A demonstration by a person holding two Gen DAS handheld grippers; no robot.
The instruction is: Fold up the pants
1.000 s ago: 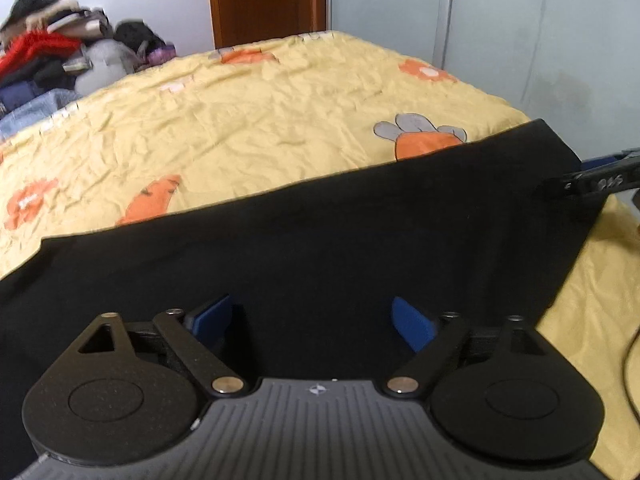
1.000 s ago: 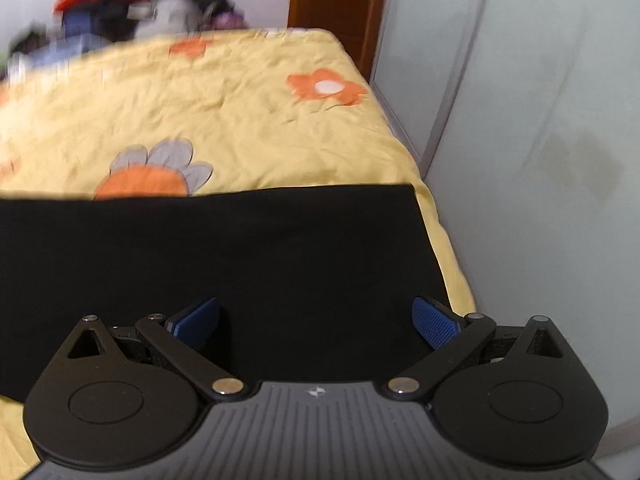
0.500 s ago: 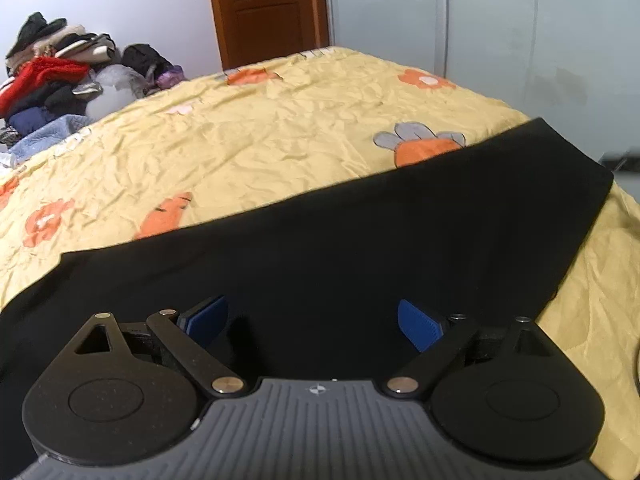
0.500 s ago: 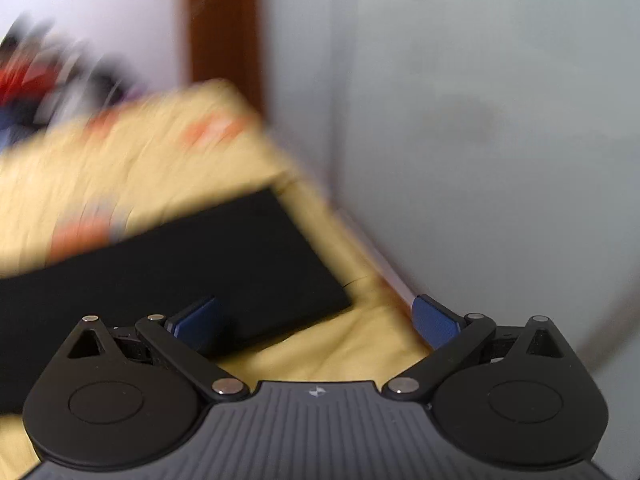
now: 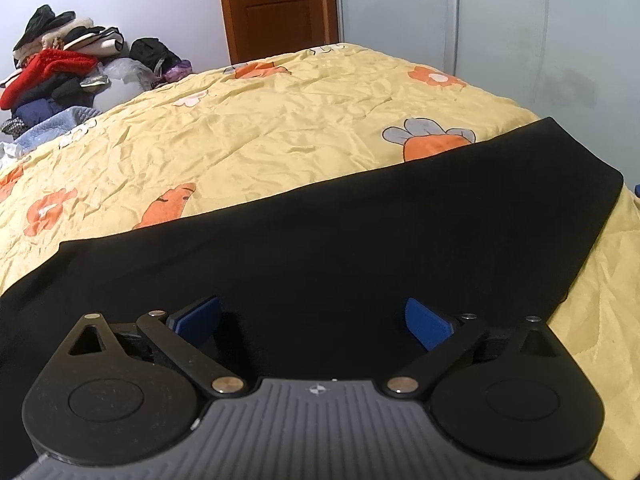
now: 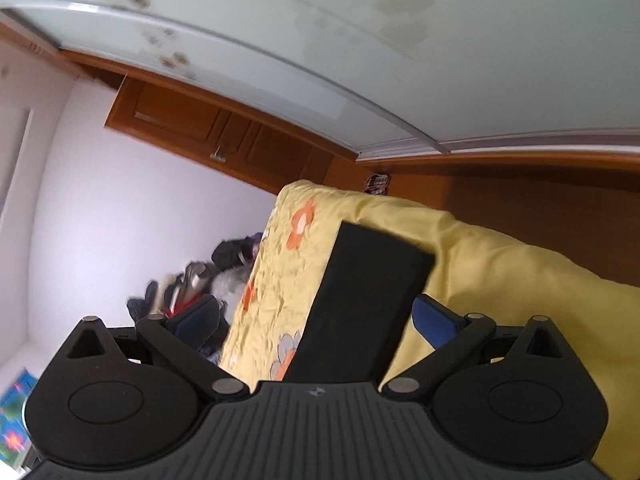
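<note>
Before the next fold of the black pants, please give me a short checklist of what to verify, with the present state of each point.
1. Left gripper open, nothing between its pads: ok; its jaws have just been opening.
2. Right gripper open, pads not pressing the cloth: ok.
3. Pants lie flat on the yellow bedspread, no big wrinkles: ok.
4. Far end of the pants straight and square: ok.
5. Near edge of the pants aligned: cannot tell, hidden under the grippers.
6. Right wrist view level: not ok, it is rolled sideways.
</note>
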